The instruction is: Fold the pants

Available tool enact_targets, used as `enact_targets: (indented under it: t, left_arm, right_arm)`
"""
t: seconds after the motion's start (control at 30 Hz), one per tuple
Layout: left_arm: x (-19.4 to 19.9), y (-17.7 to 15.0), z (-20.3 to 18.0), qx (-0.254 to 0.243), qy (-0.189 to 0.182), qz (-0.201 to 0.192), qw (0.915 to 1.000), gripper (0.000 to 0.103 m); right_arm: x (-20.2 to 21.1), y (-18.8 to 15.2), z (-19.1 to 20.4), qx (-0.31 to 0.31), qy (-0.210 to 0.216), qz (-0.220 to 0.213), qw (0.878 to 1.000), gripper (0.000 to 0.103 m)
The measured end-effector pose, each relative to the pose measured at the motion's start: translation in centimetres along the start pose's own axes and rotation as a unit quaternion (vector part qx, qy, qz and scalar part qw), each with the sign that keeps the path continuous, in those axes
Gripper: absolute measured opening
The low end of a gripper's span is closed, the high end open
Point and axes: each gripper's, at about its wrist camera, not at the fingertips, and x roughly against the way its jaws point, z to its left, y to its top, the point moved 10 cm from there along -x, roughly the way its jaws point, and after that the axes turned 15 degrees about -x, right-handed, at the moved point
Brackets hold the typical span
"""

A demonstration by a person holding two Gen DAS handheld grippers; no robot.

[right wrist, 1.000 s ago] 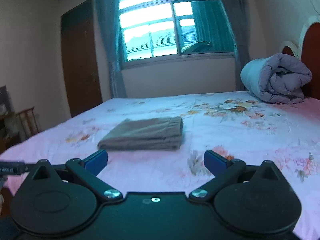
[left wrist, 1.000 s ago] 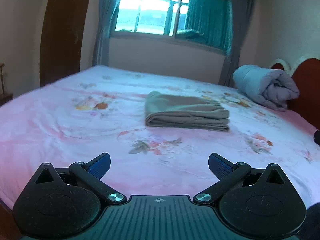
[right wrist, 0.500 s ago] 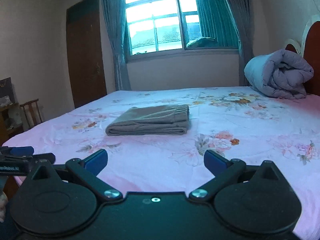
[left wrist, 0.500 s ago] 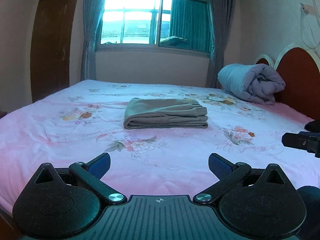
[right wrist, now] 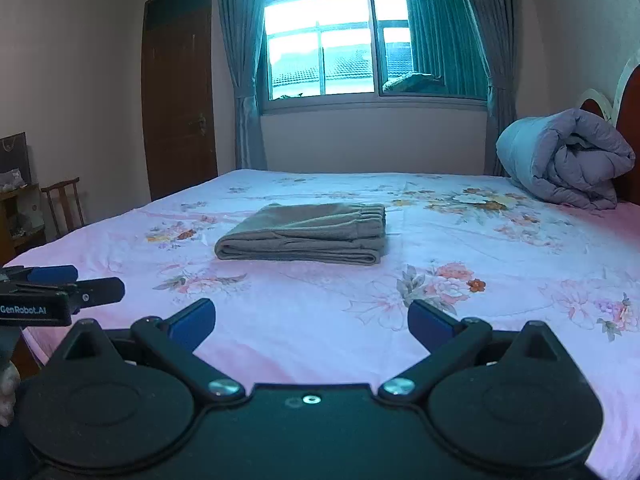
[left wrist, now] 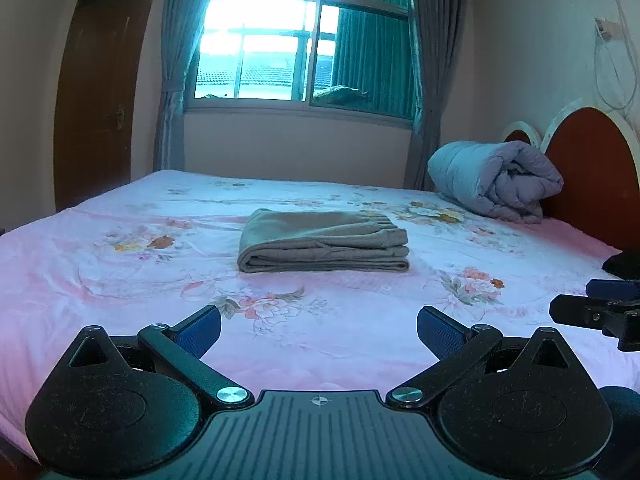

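The grey-brown pants (left wrist: 324,242) lie folded in a flat stack in the middle of the bed, also seen in the right wrist view as pants (right wrist: 304,236). My left gripper (left wrist: 319,330) is open and empty, held back near the bed's front edge, well short of the pants. My right gripper (right wrist: 310,320) is likewise open and empty, at about the same distance. Each gripper shows at the side of the other's view: the right one (left wrist: 596,308) and the left one (right wrist: 60,290).
The bed carries a pink floral sheet (left wrist: 120,280). A rolled grey-blue quilt (left wrist: 496,178) rests against the red headboard (left wrist: 592,168). A window with curtains (right wrist: 372,44) and a brown door (right wrist: 180,92) stand behind. A wooden chair (right wrist: 64,204) is at the left.
Both grippers have drawn back and levelled, so the pants look smaller and more of the room shows. Each gripper now appears at the edge of the other's view. The pants have not moved.
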Motion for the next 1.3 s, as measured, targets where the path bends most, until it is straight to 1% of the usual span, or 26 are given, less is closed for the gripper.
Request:
enact_targets:
  t: [0.37, 1.3]
  left_arm:
    - [-0.16, 0.07, -0.34, -0.009, 0.000, -0.001, 1.0000, 0.103]
    - [-0.08, 0.08, -0.59, -0.010, -0.002, -0.002, 0.9999, 0.103]
  right_arm:
    - [0.32, -0.03, -0.16, -0.004, 0.000, 0.000, 1.000, 0.097]
    - [0.28, 0.18, -0.59, -0.018, 0.004, 0.002, 1.000, 0.097]
